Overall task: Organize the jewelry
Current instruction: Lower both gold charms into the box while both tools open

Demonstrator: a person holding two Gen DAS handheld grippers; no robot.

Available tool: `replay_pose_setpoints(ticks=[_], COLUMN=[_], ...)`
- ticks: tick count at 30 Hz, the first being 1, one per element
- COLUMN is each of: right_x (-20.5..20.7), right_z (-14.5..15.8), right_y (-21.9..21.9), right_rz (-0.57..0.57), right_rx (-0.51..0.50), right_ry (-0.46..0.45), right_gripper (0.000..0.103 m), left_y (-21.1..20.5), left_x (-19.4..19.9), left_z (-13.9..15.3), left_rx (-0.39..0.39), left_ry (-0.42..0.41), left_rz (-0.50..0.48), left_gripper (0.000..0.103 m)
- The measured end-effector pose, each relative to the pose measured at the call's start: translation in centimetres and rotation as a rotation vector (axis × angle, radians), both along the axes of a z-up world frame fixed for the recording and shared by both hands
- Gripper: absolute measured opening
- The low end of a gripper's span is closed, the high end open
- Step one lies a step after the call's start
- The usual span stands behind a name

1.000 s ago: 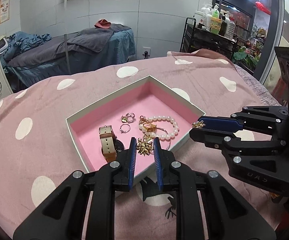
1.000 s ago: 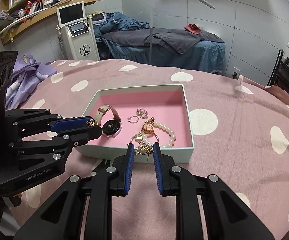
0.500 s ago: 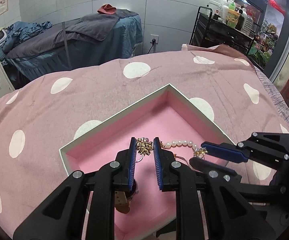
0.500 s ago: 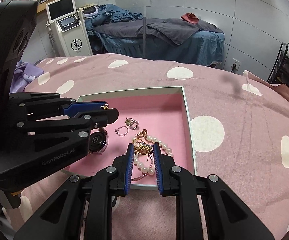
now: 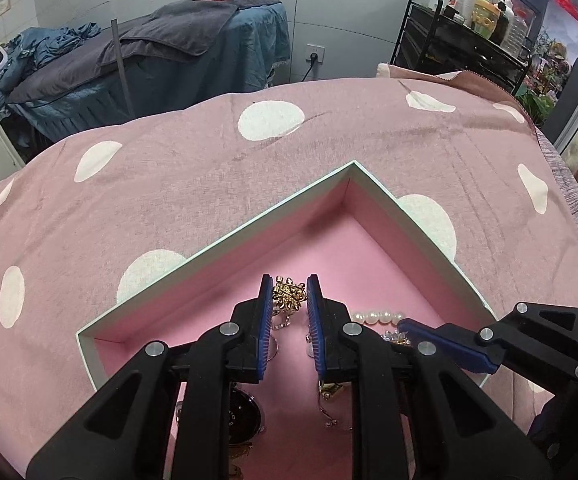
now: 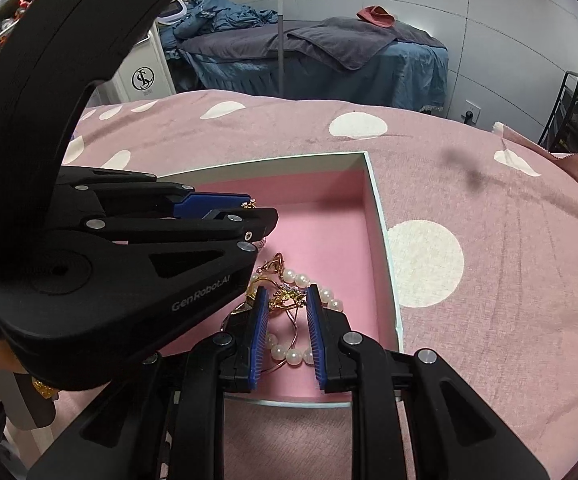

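Note:
A pale box with a pink lining (image 5: 353, 168) (image 6: 385, 236) sits on the polka-dot cloth. My left gripper (image 5: 289, 292) is shut on a gold leaf-shaped earring (image 5: 287, 295) and holds it over the box. My right gripper (image 6: 287, 300) is shut on a second gold earring (image 6: 287, 299) above a pearl bracelet (image 6: 301, 280) (image 5: 377, 315) in the box. The left gripper also shows in the right wrist view (image 6: 257, 210), the right gripper in the left wrist view (image 5: 403, 330). A watch (image 5: 245, 412) lies under the left gripper, partly hidden.
The pink cloth with white dots (image 5: 209, 168) covers the whole work surface. Behind it stand a massage bed with blue and grey covers (image 5: 193, 40), a black trolley with bottles (image 5: 469, 32) and a white machine (image 6: 145, 76).
Both grippers have moved forward and down over the box, each still holding its earring. The box now fills more of both views.

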State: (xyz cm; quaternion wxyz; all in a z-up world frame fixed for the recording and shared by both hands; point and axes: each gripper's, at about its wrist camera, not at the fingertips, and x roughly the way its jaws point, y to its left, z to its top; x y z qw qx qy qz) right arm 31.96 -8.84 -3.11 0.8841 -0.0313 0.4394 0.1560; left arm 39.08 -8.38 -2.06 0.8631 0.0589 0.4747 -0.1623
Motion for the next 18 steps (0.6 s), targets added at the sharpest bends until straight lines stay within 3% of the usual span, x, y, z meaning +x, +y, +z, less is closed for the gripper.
replay_pose_setpoints(ticks=[18], right_x=[-0.13], right_z=[-0.31], right_y=[0.61], right_rz=[0.02], right_rx=[-0.058], right_ry=[-0.031], right_gripper=[0.02], left_y=[-0.77], left_x=[0.46], left_z=[-0.74], left_rx=[0.025], left_ry=[0.009], left_rz=[-0.006], left_gripper=[0.018])
